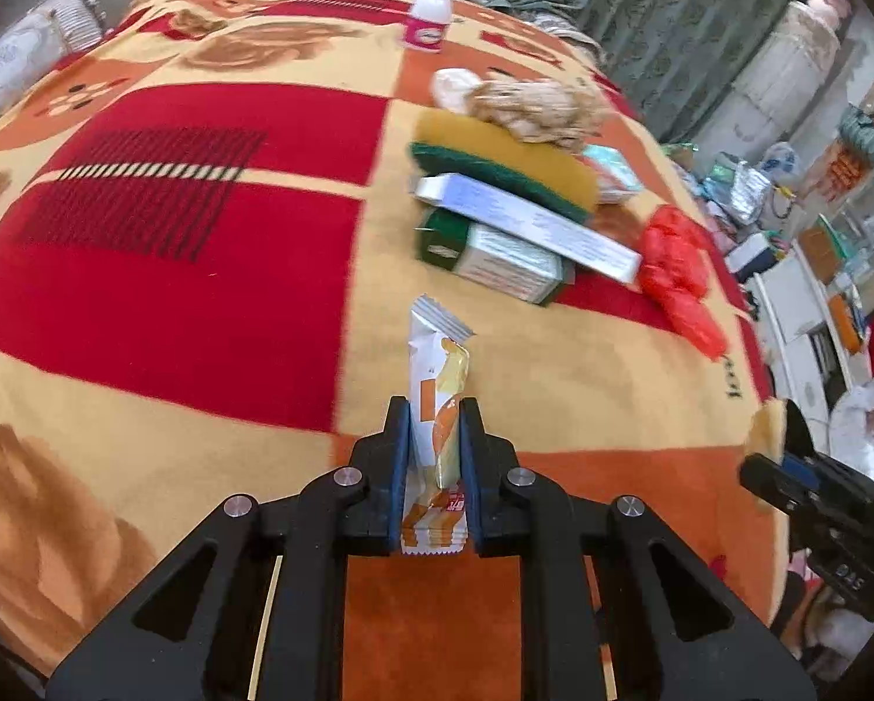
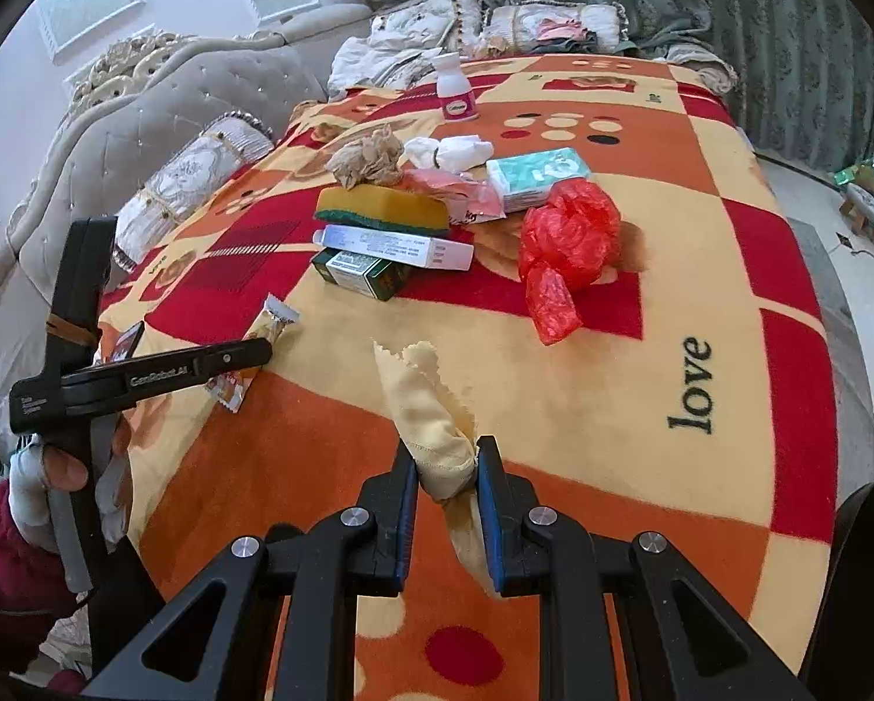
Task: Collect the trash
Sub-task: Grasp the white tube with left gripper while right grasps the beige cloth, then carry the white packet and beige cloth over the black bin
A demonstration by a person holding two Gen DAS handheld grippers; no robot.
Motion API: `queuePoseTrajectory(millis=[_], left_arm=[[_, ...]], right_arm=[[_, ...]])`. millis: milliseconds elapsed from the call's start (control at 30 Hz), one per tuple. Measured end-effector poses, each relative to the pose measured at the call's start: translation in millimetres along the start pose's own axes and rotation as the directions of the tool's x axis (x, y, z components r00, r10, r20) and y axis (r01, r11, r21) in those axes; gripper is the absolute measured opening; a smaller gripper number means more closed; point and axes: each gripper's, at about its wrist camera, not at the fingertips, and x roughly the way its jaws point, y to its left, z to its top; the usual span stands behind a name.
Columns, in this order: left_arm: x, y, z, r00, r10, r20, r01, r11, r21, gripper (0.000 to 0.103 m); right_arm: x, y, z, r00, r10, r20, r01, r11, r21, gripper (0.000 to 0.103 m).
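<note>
On the blanket (image 2: 699,304), black script spells "love" near the right edge. White lettering along the left gripper (image 2: 250,350) arm reads "GenRobot.AI". Print on the long white box (image 2: 396,245), the green box (image 2: 361,271) and the snack wrapper (image 1: 439,409) stays too small to read.

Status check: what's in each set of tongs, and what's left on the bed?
Left tongs shut on white-and-orange snack wrapper. Right tongs shut on pale yellow cloth. Red plastic bag, sponge, boxes remain on blanket.

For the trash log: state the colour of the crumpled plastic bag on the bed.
Red; the plastic bag shows best in the right wrist view.
</note>
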Motion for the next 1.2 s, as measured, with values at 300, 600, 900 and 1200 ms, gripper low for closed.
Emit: queuePoseTrajectory(millis=[300, 600, 900, 1200], left_arm=[[-14, -72, -6, 0.998, -0.06, 0.028, 0.055, 0.99, 0.132, 0.014], [-8, -136, -13, 0.994, -0.112, 0.008, 0.107, 0.966, 0.236, 0.014], [4, -199, -23, 0.98, -0.194, -0.05, 0.2, 0.929, 0.31, 0.014], [24, -259, -35, 0.959, -0.253, -0.128, 0.283, 0.887, 0.366, 0.014]], right_arm=[[-22, -16, -6, 0.999, -0.024, 0.032, 0.023, 0.999, 0.035, 0.018], [-49, -39, -17, 0.995, -0.073, 0.069, 0.067, 0.994, 0.086, 0.018], [-80, -76, -34, 0.984, -0.149, 0.096, 0.131, 0.977, 0.168, 0.018], [-105, -120, -56, 0.968, -0.232, 0.096, 0.2, 0.943, 0.266, 0.018]])
